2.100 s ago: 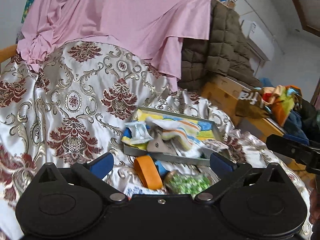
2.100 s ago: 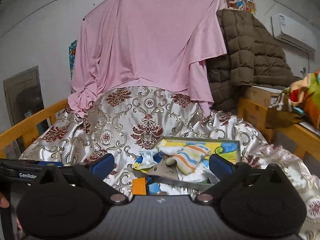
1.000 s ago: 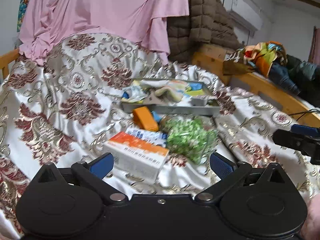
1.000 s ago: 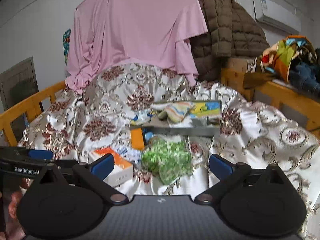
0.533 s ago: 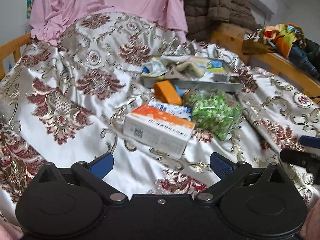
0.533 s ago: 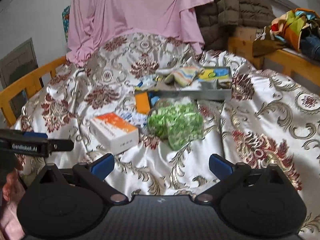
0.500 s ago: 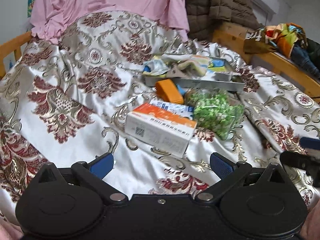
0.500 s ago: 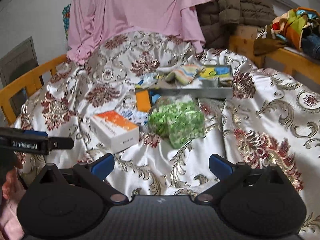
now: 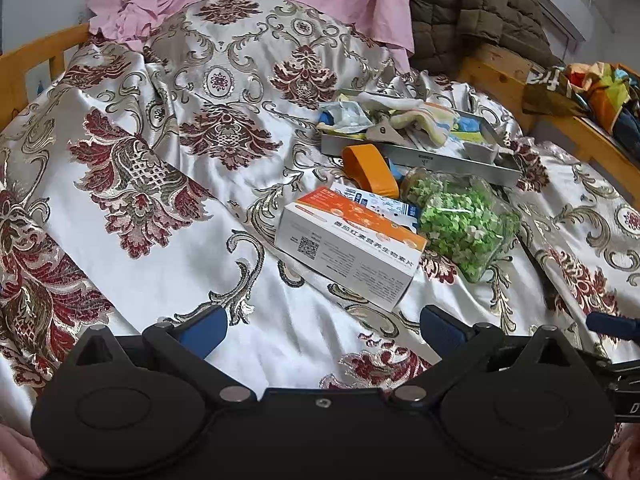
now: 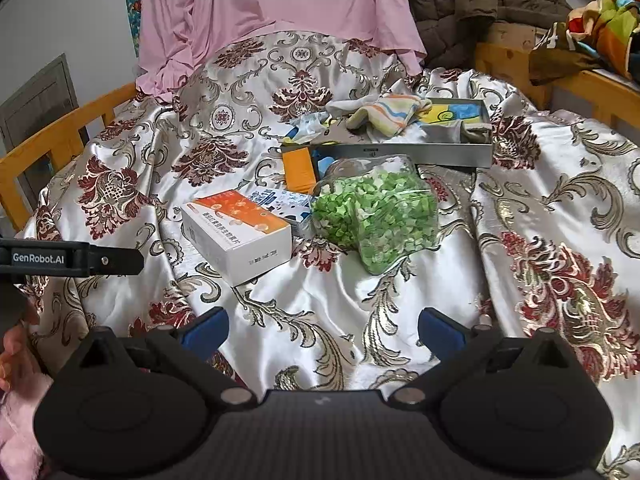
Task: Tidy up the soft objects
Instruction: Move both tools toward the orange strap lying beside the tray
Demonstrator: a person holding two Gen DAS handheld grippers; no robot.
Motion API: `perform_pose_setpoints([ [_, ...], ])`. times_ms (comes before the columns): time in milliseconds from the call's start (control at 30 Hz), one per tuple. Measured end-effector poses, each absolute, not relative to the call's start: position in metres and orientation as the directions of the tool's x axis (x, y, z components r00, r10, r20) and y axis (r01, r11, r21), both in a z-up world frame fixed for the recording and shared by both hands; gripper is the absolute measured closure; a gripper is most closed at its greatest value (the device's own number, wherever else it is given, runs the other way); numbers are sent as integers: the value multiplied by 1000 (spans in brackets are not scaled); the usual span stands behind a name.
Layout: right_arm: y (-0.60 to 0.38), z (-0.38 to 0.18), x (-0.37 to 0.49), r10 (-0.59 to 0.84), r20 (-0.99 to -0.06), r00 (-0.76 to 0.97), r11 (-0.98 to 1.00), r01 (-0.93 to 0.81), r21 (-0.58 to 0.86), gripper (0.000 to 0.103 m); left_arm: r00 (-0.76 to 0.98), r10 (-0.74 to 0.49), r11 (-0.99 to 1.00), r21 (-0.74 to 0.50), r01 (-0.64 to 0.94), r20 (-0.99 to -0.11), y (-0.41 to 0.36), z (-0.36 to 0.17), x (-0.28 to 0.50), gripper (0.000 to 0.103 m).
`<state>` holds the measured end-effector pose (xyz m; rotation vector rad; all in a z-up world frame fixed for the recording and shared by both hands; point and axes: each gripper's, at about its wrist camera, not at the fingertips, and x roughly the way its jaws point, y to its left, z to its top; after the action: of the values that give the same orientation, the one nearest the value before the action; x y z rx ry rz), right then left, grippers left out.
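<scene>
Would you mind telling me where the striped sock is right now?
The striped sock lies in the metal tray at the far side of the bedspread, draped over the tray's left half, behind the bag of green pieces.

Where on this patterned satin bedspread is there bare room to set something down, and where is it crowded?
Free: the wide stretch left of the orange-and-white cardboard box, toward the wooden bed rail; also the cloth right of the clear bag of green pieces. Crowded: box, bag, orange roll and grey metal tray cluster mid-bed.
</scene>
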<state>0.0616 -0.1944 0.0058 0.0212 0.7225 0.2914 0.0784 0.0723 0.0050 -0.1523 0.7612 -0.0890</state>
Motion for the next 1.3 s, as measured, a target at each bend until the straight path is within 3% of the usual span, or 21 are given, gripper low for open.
perform_pose_setpoints([
  [1300,-147,10,157,285,-613,737,932,-362,-3,0,785,-110,973,-227,-40,-610,97,-4,164,1],
])
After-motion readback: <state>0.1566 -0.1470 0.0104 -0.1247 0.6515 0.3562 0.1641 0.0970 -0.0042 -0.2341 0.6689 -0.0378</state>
